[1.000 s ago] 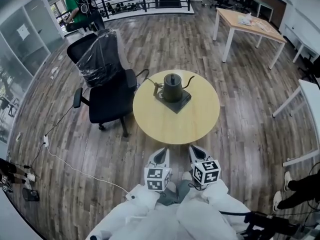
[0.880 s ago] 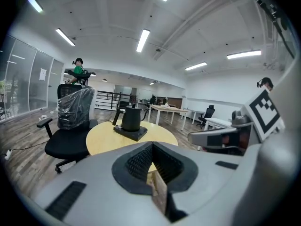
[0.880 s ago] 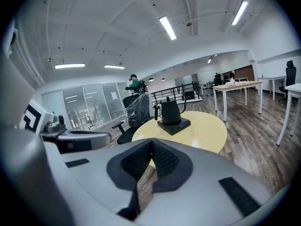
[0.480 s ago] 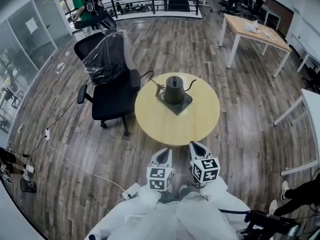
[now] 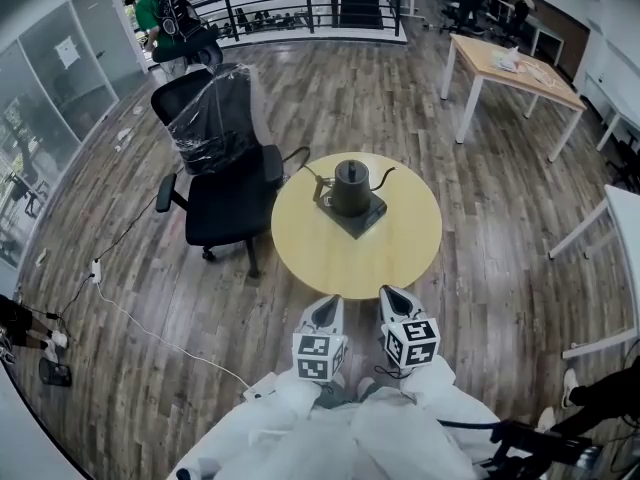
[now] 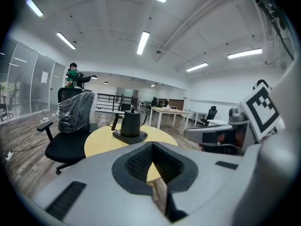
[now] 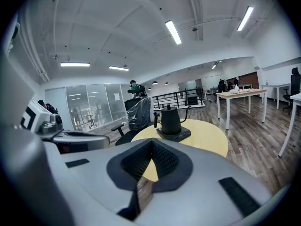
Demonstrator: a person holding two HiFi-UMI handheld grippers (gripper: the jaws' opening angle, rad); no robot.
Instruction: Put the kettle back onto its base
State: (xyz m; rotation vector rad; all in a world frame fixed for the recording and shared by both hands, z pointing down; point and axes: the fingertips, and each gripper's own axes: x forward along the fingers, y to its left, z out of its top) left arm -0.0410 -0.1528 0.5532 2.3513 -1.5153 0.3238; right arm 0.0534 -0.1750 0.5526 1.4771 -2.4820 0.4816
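Observation:
A dark gooseneck kettle (image 5: 351, 187) stands upright on its square black base (image 5: 354, 213) on the round yellow table (image 5: 400, 258). The kettle (image 6: 130, 124) and the base (image 6: 130, 136) also show in the left gripper view, and the kettle (image 7: 170, 120) in the right gripper view. My left gripper (image 5: 326, 310) and right gripper (image 5: 391, 300) are side by side just short of the table's near edge, well apart from the kettle. Both are shut with nothing between their jaws.
A black office chair (image 5: 222, 168) with plastic over its backrest stands left of the table. A white cable (image 5: 150, 338) runs across the wooden floor at left. Desks (image 5: 505, 68) stand at the far right, and a person (image 5: 160, 23) is by the railing far back.
The view has shifted slightly, so the table and kettle sit a little lower in the picture. The right gripper rose a little. Both grippers stay shut near the table's edge.

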